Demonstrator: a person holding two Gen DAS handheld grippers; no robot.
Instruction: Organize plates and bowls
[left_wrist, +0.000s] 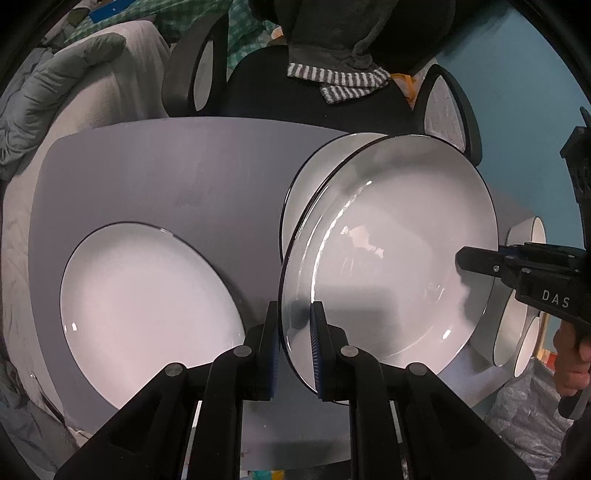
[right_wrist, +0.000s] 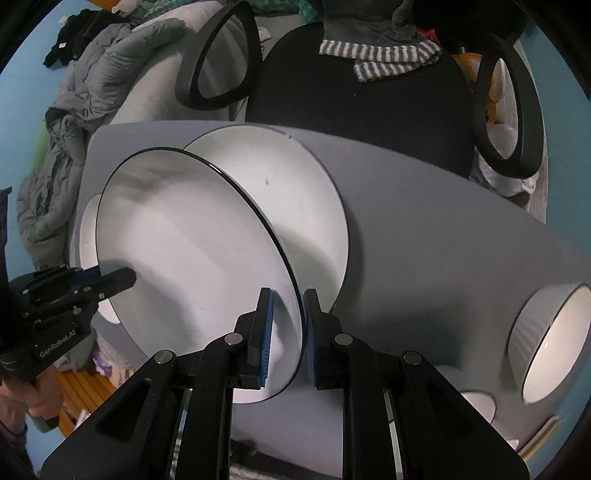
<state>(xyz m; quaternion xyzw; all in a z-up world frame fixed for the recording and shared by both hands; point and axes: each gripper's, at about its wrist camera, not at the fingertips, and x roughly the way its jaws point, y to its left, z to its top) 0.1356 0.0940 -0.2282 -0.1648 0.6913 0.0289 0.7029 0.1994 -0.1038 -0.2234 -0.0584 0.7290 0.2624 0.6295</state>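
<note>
Two grippers share one lifted plate (left_wrist: 388, 258); the left gripper (left_wrist: 295, 332) and right gripper (right_wrist: 288, 332) each pinch opposite rims, jaws nearly closed; likely mid-carry, needing level lowering onto a plate (left_wrist: 147, 306) on the grey table (left_wrist: 166, 166); bowls (right_wrist: 546, 343) wait rightward; an office chair (right_wrist: 351, 107) stands behind.

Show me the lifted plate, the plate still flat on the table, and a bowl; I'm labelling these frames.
Lifted plate (left_wrist: 388, 266), left wrist view, inner well.
Flat plate (left_wrist: 147, 302), left wrist view, centre.
Bowl (right_wrist: 554, 343), right wrist view, inside wall.
</note>
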